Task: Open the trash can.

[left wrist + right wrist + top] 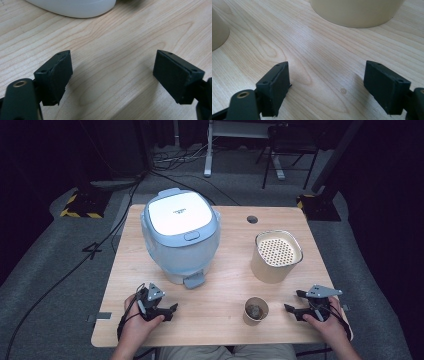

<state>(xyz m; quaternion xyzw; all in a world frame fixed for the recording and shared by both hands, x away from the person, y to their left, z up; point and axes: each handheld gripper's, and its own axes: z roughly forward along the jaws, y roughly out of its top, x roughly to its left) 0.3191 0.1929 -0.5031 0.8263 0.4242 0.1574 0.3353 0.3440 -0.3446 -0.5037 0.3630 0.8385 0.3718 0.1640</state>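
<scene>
Though near the paper cup (256, 310), both grippers' jaws wide apart, empty over bare table (220, 290).

Matt light wood table (225, 285), glossy plastic cooker (180, 235), paper cup (255, 311).

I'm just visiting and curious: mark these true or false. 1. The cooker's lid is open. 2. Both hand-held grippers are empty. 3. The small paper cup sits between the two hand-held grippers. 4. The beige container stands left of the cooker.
1. False: the cooker has its lid shut.
2. True: the left hand-held gripper and the right hand-held gripper both stand open over bare table.
3. True: the paper cup stands between them.
4. False: the beige container stands to its right.
</scene>
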